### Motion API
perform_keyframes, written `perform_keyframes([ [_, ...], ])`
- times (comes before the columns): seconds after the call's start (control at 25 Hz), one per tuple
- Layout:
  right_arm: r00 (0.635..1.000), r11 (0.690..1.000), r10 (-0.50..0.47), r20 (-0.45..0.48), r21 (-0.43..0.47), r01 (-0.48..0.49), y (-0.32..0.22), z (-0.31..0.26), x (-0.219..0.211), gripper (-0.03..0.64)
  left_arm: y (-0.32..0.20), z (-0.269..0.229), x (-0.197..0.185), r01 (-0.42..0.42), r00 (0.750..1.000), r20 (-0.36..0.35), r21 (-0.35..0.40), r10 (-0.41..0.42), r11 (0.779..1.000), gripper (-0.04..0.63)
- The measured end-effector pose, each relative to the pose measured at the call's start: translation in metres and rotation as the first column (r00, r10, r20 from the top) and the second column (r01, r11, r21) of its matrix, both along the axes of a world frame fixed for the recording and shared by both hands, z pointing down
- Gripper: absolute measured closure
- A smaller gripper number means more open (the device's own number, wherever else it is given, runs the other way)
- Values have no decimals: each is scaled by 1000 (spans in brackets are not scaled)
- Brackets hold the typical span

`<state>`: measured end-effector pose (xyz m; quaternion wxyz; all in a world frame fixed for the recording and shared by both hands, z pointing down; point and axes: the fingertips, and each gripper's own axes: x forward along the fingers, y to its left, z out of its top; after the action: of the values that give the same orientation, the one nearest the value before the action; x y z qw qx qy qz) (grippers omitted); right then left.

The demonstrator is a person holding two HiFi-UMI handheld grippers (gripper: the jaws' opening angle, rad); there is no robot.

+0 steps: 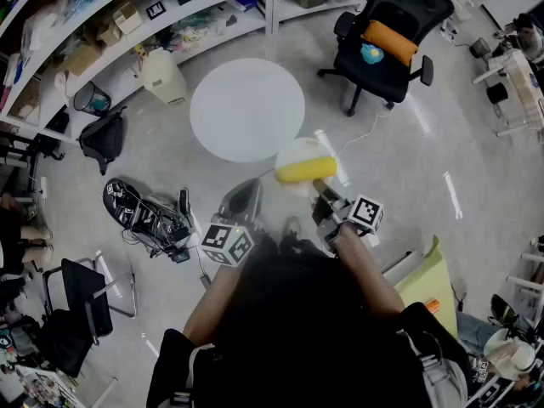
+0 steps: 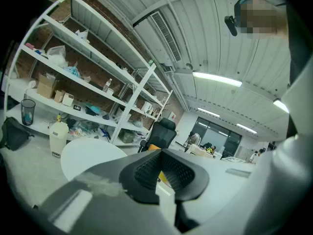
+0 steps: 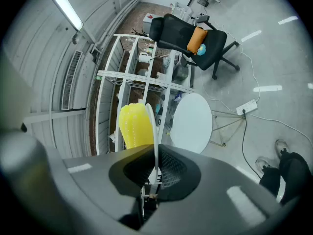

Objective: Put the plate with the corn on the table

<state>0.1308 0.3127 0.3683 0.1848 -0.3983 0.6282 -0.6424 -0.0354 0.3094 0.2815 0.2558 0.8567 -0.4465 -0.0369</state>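
Near the shelves (image 1: 170, 15) stands a round table (image 1: 246, 109).

One plate (image 1: 292, 150), one corn cob (image 1: 306, 171), one table (image 1: 246, 109), two tongs (image 1: 241, 201) (image 1: 322, 190)

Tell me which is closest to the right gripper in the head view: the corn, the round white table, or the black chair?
1. Corn: nearest, on the plate that the right gripper is clamping, just past its jaws.
2. Round white table: next, ahead and to the left.
3. Black chair: farthest, ahead and to the right.
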Motion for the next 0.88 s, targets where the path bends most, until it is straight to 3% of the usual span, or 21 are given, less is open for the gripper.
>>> perform_keyframes([
  [0.88,998,1000,-26,62,-3,27,-13,-1,-5,591,-19,-1,-2,26,1000,4,1,-26,1000,591],
])
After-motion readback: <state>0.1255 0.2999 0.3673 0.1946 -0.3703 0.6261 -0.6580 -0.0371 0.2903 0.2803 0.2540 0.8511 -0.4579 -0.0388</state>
